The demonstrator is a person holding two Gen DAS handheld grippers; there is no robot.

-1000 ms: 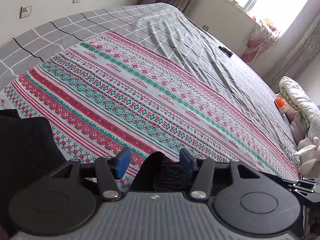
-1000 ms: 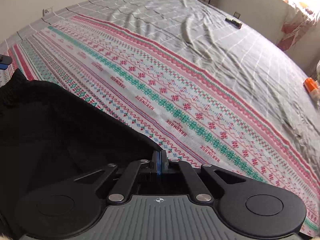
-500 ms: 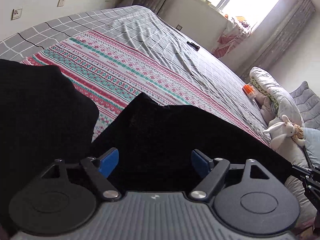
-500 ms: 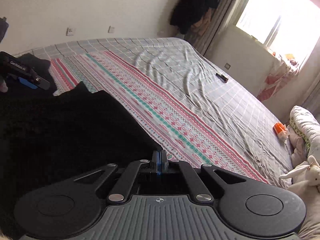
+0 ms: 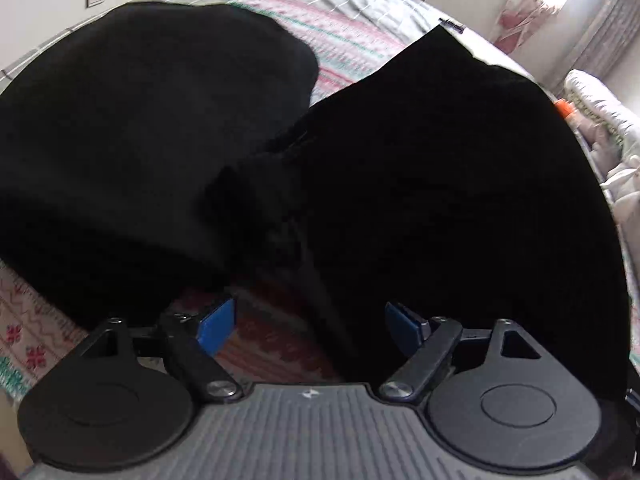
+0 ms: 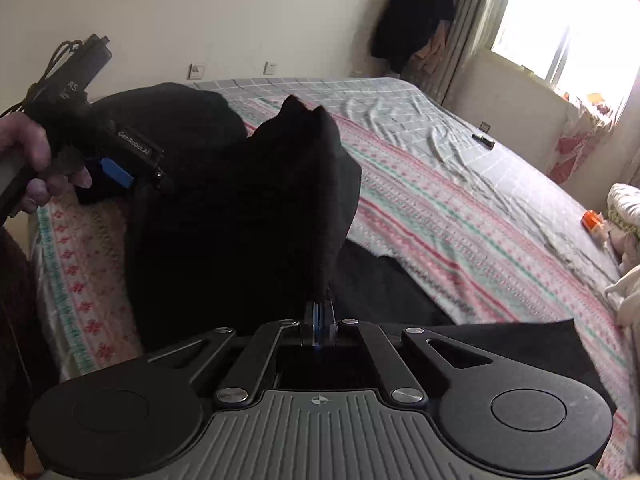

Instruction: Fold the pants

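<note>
The black pants (image 5: 440, 184) hang and bunch over the patterned bedspread (image 6: 460, 216). My right gripper (image 6: 319, 312) is shut on a fold of the pants (image 6: 248, 208) and holds it lifted above the bed. My left gripper (image 5: 308, 322) is open, its blue pads wide apart, with black cloth just ahead of it and nothing between the pads. In the right wrist view the left gripper (image 6: 120, 168) is at the far left, held by a hand beside the raised cloth. Another black heap (image 5: 140, 120) lies behind, at the left.
A grey checked sheet (image 6: 400, 108) covers the far half of the bed. A small black remote (image 6: 483, 141) lies on it. An orange object (image 6: 591, 219) and soft toys sit at the right edge by a pillow. Wall sockets and a window are behind.
My right gripper has lifted the pants higher, so the cloth now hangs in front of both cameras. My left gripper has opened wider and moved in close to the cloth.
</note>
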